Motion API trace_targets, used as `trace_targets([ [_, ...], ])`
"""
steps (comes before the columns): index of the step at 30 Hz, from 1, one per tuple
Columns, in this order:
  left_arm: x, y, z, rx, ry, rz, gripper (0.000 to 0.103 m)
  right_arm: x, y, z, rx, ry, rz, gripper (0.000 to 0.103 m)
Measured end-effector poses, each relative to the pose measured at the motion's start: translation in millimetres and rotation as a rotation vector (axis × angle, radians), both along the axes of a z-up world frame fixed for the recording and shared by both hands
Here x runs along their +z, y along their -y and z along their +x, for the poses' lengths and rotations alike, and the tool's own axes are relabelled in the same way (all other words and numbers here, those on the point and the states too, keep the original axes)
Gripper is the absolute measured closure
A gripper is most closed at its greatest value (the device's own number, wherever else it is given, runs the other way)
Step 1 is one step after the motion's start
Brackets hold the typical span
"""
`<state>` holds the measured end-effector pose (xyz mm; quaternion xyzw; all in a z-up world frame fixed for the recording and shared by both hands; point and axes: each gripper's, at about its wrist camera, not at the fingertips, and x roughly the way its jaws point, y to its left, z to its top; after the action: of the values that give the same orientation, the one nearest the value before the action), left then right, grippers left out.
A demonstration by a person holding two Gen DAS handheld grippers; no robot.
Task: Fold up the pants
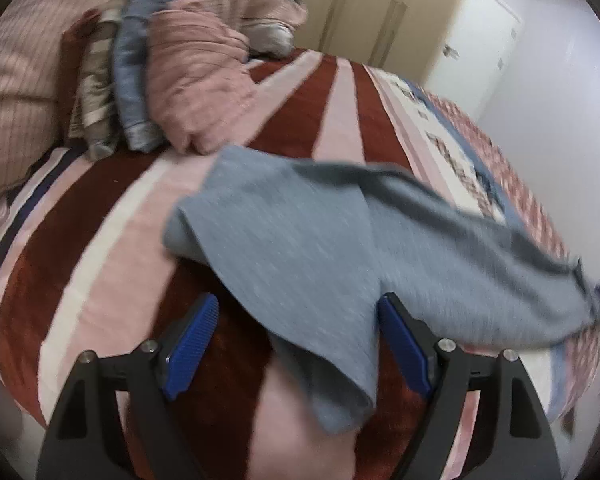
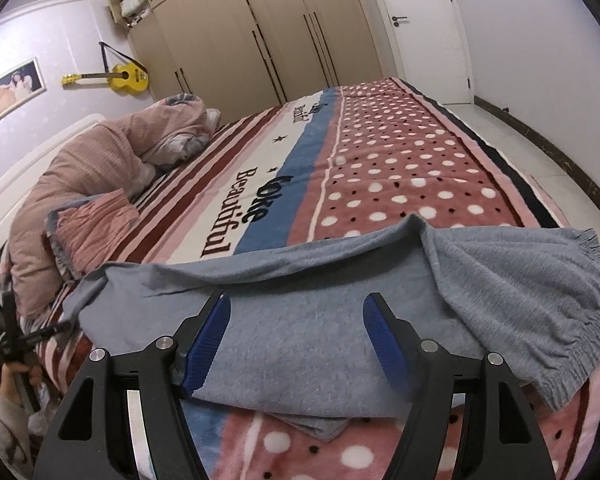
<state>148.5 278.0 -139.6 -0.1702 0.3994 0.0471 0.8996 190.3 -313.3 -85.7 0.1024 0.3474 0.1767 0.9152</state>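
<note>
The grey-blue pants (image 1: 340,248) lie across the patterned blanket on the bed. In the left wrist view a leg end drapes between the open blue pads of my left gripper (image 1: 296,312), and the cloth is blurred. In the right wrist view the pants (image 2: 300,320) lie folded over, with the elastic waistband (image 2: 580,280) at the right. My right gripper (image 2: 296,312) is open over the cloth, with one finger on each side of the folded part. Neither gripper holds the cloth.
A striped and dotted blanket (image 2: 400,152) covers the bed. A pink quilt and folded clothes (image 1: 172,68) are piled at the head of the bed. Wardrobes (image 2: 260,32) and a white door (image 2: 424,20) stand beyond. The floor (image 2: 540,132) lies right of the bed.
</note>
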Motion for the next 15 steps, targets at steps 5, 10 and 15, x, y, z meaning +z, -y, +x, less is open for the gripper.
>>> trace_targets([
  [5, 5, -22, 16, 0.072, 0.039, 0.033, 0.024, -3, -9, 3, 0.003, 0.007, -0.030, 0.038],
  [10, 8, -43, 34, 0.096, 0.054, 0.044, 0.024, -5, -13, 7, 0.009, -0.001, -0.024, 0.038],
  [15, 3, -52, 40, 0.079, 0.051, 0.051, 0.045, -10, -19, 11, 0.013, -0.008, -0.035, 0.038],
])
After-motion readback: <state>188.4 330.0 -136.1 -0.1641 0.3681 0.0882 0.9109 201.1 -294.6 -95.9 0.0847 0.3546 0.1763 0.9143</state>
